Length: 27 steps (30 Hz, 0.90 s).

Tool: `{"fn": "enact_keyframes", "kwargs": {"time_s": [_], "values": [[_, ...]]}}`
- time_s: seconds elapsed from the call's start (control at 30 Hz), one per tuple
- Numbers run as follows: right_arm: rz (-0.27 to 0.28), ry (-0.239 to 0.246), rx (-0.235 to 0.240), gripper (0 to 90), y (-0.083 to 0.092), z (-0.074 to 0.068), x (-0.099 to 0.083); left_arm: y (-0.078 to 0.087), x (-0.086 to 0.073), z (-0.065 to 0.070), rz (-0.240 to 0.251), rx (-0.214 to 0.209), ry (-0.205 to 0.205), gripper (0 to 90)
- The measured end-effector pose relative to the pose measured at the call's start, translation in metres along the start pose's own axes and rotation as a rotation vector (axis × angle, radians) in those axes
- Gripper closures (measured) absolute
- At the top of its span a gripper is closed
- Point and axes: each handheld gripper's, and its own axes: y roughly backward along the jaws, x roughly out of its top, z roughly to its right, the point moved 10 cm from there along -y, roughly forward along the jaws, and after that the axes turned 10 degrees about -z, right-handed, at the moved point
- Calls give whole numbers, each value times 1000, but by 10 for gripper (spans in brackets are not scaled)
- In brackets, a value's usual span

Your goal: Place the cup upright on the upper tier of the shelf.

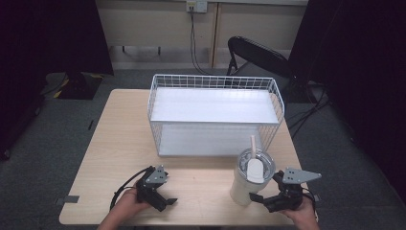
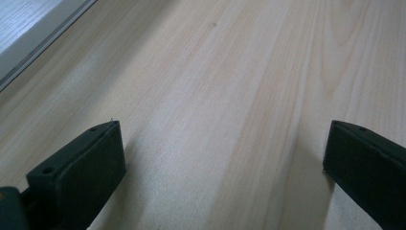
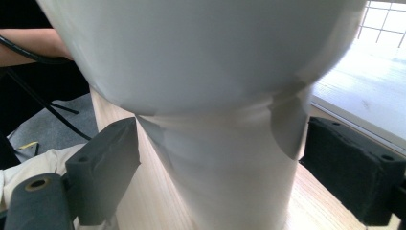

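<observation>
A tall white plastic tumbler [image 1: 250,178] with a clear lid and a pale straw stands upright near the front right edge of the light wooden table [image 1: 115,143], just in front of the white wire basket [image 1: 215,115]. The right gripper [image 1: 268,199] brackets the tumbler's narrow base, jaws spread and not quite touching it. The left gripper [image 1: 163,201] rests low over bare wood, jaws wide apart

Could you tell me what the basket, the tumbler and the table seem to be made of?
The basket looks like white-coated metal wire: thin rods in a square grid, with flat white shelf panels. The tumbler appears to be matte white, perhaps painted metal or plastic, under a clear, likely plastic lid with a pale straw. The table shows light wood grain, possibly laminate.
</observation>
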Motion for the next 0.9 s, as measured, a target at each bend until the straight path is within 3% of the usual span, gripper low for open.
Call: {"fn": "enact_keyframes", "kwargs": {"time_s": [0.33, 0.9], "values": [[-31, 26, -23, 105, -8, 1, 0, 0, 0, 0, 0, 0, 1, 0], [-7, 73, -32, 86, -20, 3, 3, 0, 0, 0, -1, 0, 0, 0]]}}
